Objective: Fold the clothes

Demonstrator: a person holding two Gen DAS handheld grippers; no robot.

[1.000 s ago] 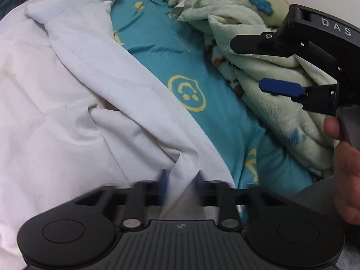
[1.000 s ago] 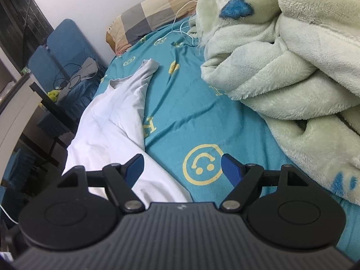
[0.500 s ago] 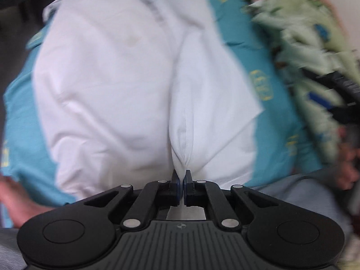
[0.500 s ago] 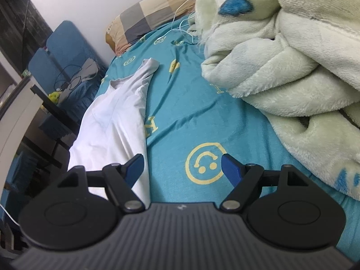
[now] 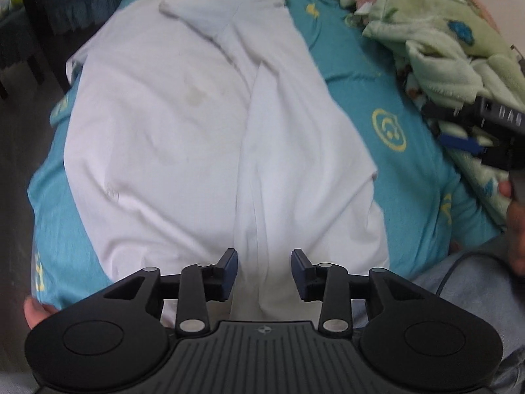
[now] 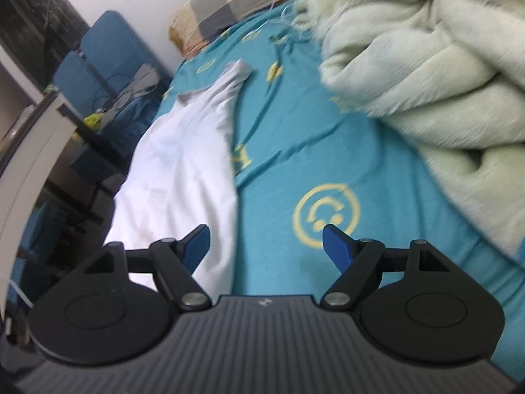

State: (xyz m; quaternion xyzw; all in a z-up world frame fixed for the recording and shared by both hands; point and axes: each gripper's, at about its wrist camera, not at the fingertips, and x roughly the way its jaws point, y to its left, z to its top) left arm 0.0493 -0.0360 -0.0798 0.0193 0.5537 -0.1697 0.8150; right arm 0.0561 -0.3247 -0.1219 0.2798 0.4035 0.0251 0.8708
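Bed (image 5: pixel 423 177), teal sheet, bearing the white shirt (image 5: pixel 183 138) laid lengthwise, collar at the far end, right side lapped inward along a central ridge. Green blanket (image 6: pixel 426 75) heaped close to the right. My left tool (image 5: pixel 264 262) is spread, empty, straddling the ridge at the hem; my right tool (image 6: pixel 265 241) is spread, empty, over the shirt's right edge. Risk, as I judge it: a shallow pinch takes one layer only, skewing the fold.
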